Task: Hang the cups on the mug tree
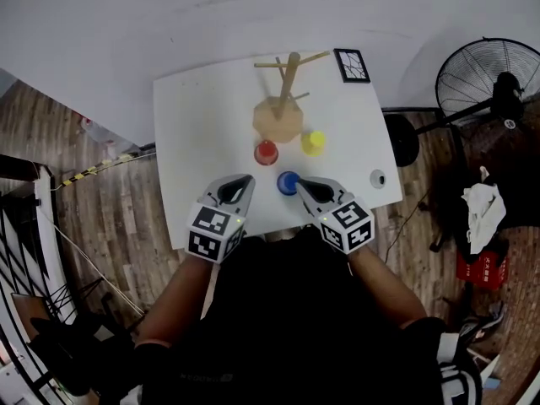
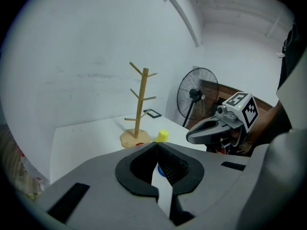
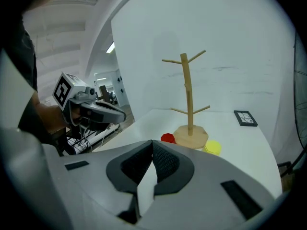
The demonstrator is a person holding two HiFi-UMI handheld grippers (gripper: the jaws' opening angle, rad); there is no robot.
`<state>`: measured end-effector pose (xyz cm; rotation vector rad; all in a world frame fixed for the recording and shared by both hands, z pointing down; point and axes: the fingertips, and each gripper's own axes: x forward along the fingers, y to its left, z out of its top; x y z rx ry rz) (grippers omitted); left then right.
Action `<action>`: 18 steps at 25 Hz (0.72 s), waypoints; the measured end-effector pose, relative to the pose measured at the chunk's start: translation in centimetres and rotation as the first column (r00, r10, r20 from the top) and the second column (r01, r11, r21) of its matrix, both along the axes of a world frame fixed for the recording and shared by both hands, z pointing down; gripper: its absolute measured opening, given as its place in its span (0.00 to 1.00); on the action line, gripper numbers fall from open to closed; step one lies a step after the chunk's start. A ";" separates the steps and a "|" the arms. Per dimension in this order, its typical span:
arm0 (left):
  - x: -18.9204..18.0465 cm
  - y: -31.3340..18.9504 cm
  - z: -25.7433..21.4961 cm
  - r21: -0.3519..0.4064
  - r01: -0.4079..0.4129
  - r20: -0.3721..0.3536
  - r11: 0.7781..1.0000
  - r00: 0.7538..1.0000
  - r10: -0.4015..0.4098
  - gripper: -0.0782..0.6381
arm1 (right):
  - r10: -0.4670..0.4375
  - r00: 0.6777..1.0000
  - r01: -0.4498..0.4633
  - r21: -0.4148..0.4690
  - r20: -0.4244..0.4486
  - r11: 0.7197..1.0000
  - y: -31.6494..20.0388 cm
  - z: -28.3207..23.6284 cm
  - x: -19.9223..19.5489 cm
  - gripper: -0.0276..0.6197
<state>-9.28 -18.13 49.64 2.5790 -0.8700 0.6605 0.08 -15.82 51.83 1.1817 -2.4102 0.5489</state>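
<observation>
1. Left claw [image 1: 245, 179]: jaws pressed together with nothing between them. It hangs over the near edge of the white desk [image 1: 190, 133].
2. Right claw [image 1: 300, 182]: jaws also together and empty, over the same near edge. One cup sits in the gap between the two claws.
3. Small blue cup [image 1: 288, 183]: stands on the desk just beside the right claw's tips, on its left and a touch ahead. From the left claw it lies off to the right and farther away, so the right claw is the nearer one.
4. Small red cup [image 1: 267, 152]: ahead of both claws, roughly between their two lines, just beside the base of the tree.
5. Small yellow cup [image 1: 313, 142]: ahead of the right claw and slightly right of its line, also just beside the base.
6. Light wooden mug tree [image 1: 285, 91]: beyond the red and yellow cups, straight ahead of the gap between the claws. Its trunk is upright, its pegs slant up and outward, and all are bare, so no cup is hung yet.
7. Handles: too small to tell which way any cup's handle points.
8. Judgement: the blue cup looks like the first pick, taken by the right claw. The jaws would have to part, shift a little left and forward, and come down on the cup.
9. Judgement: the carry to a peg passes forward over the red and yellow cups, so knocking one of them is the risk.
</observation>
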 end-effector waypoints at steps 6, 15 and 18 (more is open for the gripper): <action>1.2 -1.3 -0.4 -0.008 0.069 -0.012 0.998 0.998 -0.069 0.13 | -0.110 0.994 0.109 -0.031 -0.024 0.994 -2.2 0.5 0.5 0.05; 2.1 -1.4 0.2 -0.020 0.158 0.011 0.987 0.987 -0.158 0.13 | -0.339 0.901 0.314 -0.131 -0.269 0.940 -1.6 7.2 1.2 0.24; 1.7 -1.0 0.3 -0.019 0.181 0.023 0.983 0.983 -0.181 0.13 | -0.409 0.850 0.378 -0.156 -0.333 0.912 -1.1 9.4 0.9 0.33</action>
